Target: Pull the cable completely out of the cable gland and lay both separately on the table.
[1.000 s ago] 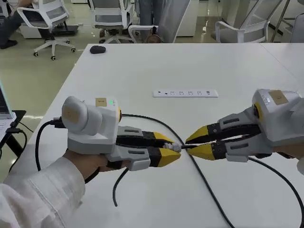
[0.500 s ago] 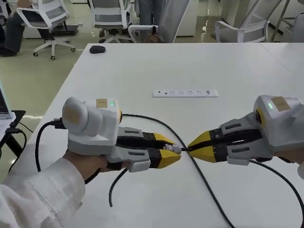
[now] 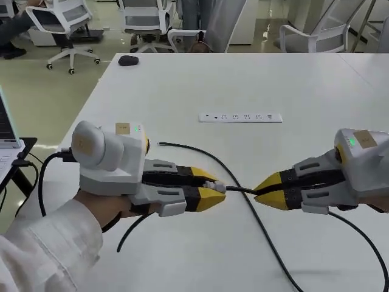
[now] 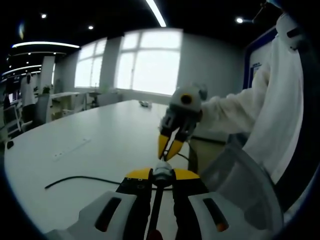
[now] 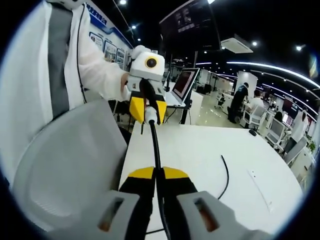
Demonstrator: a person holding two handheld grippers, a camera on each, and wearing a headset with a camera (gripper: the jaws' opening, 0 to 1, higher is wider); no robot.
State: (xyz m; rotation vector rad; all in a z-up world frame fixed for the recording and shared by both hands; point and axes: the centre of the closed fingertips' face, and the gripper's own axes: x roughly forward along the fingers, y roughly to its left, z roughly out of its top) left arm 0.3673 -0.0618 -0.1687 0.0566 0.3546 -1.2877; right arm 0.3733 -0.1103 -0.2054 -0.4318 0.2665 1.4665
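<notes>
A small white cable gland (image 3: 218, 188) sits pinched between the yellow tips of my left gripper (image 3: 219, 190), which is shut on it. A black cable (image 3: 240, 190) runs out of the gland to the right, where my right gripper (image 3: 258, 190) is shut on it. A short taut stretch of cable spans the gap between the two grippers, above the white table (image 3: 182, 85). The cable's tail (image 3: 130, 236) hangs out below the left gripper. In the right gripper view the cable (image 5: 154, 145) leads from my jaws straight to the gland (image 5: 150, 116).
A second long black cable (image 3: 200, 155) curves across the table under both grippers. A white power strip (image 3: 240, 117) lies beyond them, and a dark mouse (image 3: 127, 60) at the far left corner. Office chairs (image 3: 61, 18) stand past the table; its left edge is close.
My right gripper has shut on the cable and drawn away to the right, so more cable shows between the grippers. The tail under the left gripper has slid forward.
</notes>
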